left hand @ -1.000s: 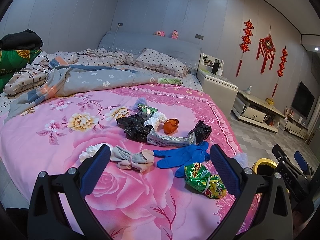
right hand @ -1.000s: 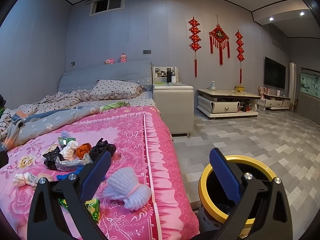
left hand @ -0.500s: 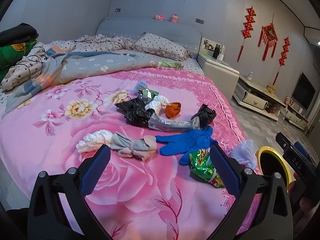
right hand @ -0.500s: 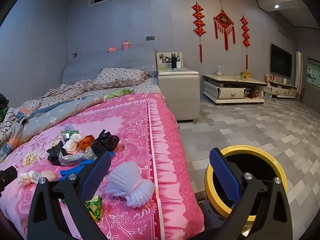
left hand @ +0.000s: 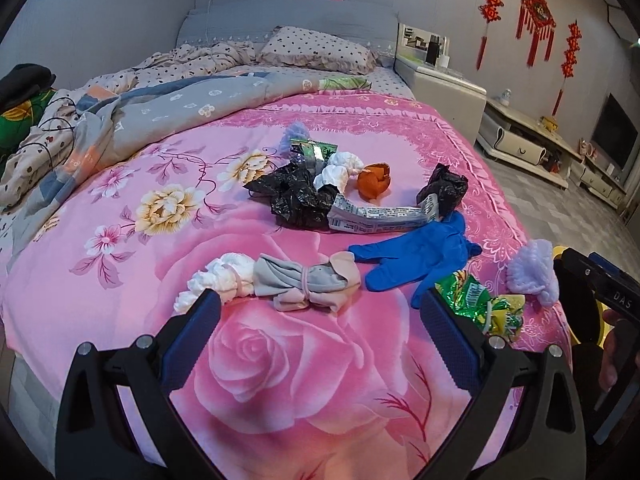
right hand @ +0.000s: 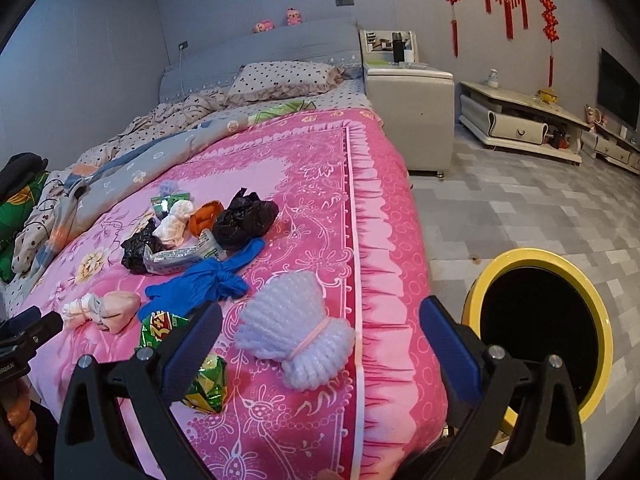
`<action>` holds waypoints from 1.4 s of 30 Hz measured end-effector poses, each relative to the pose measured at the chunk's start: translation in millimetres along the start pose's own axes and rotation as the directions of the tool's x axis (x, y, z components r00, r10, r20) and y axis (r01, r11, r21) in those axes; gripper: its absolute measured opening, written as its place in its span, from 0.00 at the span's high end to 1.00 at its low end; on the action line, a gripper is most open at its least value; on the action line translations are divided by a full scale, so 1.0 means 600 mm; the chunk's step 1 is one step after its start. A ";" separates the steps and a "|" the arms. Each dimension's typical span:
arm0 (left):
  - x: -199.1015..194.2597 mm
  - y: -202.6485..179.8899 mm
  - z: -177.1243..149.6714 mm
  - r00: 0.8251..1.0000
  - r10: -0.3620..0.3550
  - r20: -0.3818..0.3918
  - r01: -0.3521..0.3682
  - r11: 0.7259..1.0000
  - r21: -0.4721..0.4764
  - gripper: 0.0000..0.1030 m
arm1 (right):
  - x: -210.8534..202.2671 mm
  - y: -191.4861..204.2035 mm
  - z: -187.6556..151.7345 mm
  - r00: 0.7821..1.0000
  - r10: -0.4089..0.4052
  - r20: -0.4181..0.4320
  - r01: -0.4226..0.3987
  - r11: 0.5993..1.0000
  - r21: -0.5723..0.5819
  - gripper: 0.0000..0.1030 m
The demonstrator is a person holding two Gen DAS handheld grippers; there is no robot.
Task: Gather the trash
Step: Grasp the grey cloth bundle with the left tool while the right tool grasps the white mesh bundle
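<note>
Both jaws stand wide apart, holding nothing. Your right gripper (right hand: 320,328) hovers just near of the white foam bundle (right hand: 296,332) at the bed's (right hand: 352,200) right edge, beside the yellow bin (right hand: 596,308). It looks light and squashy (judging by its netting), so pinch its banded waist. Your left gripper (left hand: 320,316) waits over the grey cloth roll (left hand: 304,284).

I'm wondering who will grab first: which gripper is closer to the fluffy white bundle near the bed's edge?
Right. The right gripper hangs just before the fluffy white bundle, jaws open around it. The left gripper sits further left over the bed, facing the grey bundle.
</note>
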State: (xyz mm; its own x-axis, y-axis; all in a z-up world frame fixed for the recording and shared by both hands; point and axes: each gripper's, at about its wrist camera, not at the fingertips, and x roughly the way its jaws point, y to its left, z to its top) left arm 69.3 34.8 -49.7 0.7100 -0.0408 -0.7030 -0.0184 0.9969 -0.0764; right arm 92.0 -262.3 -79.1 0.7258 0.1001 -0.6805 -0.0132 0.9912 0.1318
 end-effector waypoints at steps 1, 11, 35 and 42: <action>0.007 0.002 0.004 1.000 -0.001 -0.007 0.002 1.000 0.005 0.07 | 0.004 0.000 0.001 1.000 0.008 -0.016 -0.008 1.000 0.004 0.08; 0.081 -0.017 0.050 0.996 -0.013 -0.093 0.031 0.980 0.196 0.07 | 0.045 0.001 0.019 0.992 0.046 -0.119 -0.042 0.998 0.036 0.08; 0.192 -0.041 0.050 0.954 -0.109 -0.280 0.281 0.658 0.699 0.24 | 0.106 0.022 0.022 0.961 0.123 -0.247 -0.120 0.992 0.025 0.17; 0.214 -0.039 0.038 0.934 -0.135 -0.331 0.334 0.657 0.675 0.26 | 0.119 0.024 0.022 0.969 0.077 -0.234 -0.080 0.997 -0.004 0.21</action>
State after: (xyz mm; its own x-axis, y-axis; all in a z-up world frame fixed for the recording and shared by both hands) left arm 177.0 7.5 -121.9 0.4326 -0.1946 -0.8803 0.7006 0.6871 0.1924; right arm 152.7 -241.7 -116.6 0.5414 0.1935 -0.8182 -0.0743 0.9804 0.1827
